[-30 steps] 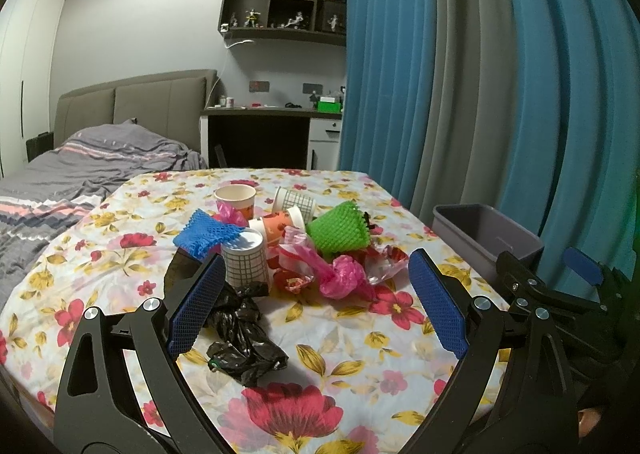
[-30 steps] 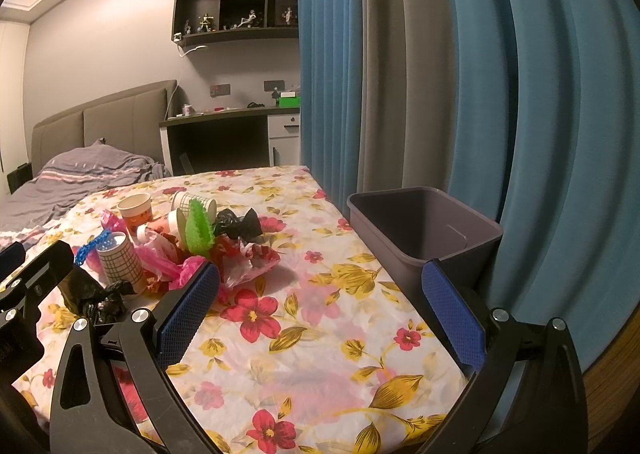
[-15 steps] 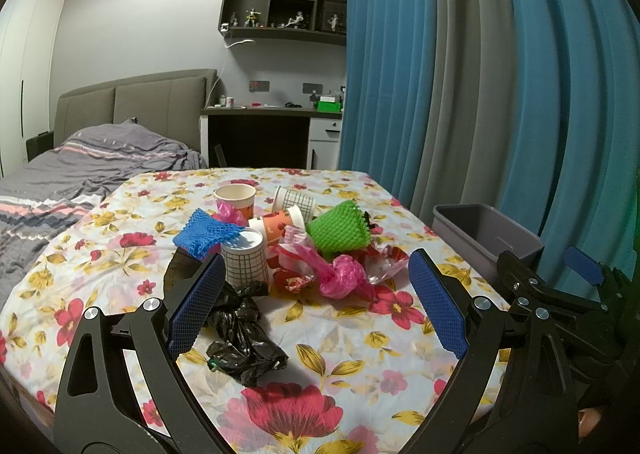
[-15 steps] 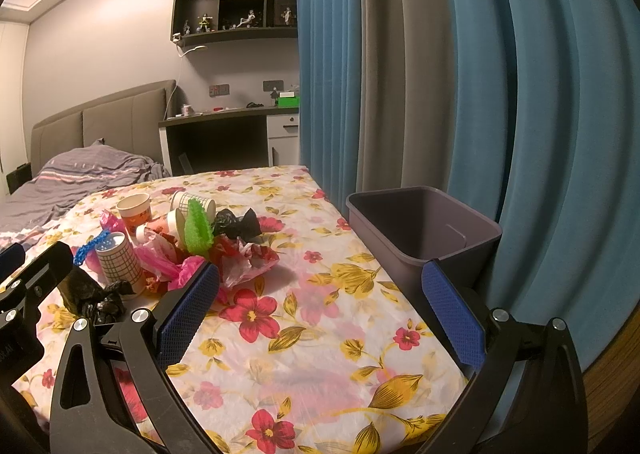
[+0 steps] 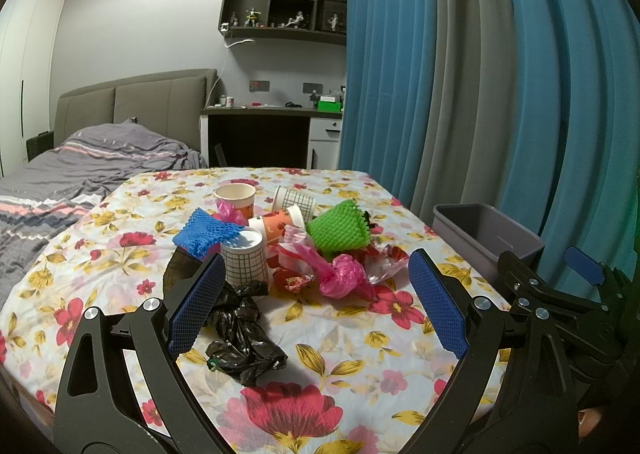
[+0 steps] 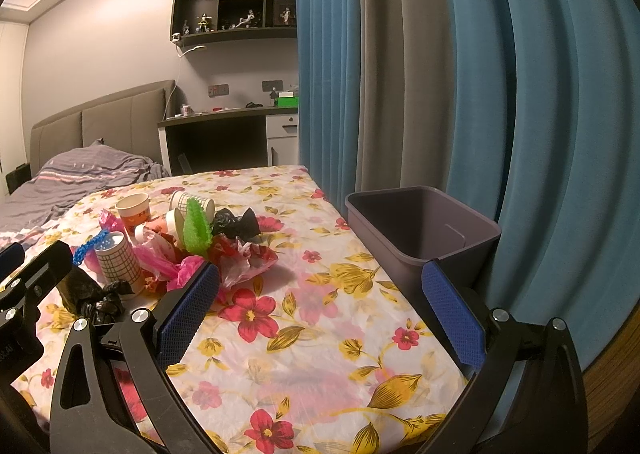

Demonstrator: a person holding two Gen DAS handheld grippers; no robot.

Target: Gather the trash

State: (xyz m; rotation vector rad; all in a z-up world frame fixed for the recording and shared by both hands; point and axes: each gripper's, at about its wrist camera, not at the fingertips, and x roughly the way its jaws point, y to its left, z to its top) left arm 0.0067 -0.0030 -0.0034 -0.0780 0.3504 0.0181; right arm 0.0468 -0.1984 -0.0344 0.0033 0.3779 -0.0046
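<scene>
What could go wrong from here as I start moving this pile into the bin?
The black bag lies against the checked cup standing upside down; pulling the bag with the left gripper might topple the cup. The bin sits at the table's edge by the curtain, so a bump from the right gripper could shove it off. The pink bag is tangled with other wrappers and may drag them along.

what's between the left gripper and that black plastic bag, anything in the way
Nothing visible. The black plastic bag lies on the tablecloth at the near edge of the trash pile, just ahead of the open left gripper, close to its left finger. The checked cup stands behind the bag, not in front.
</scene>
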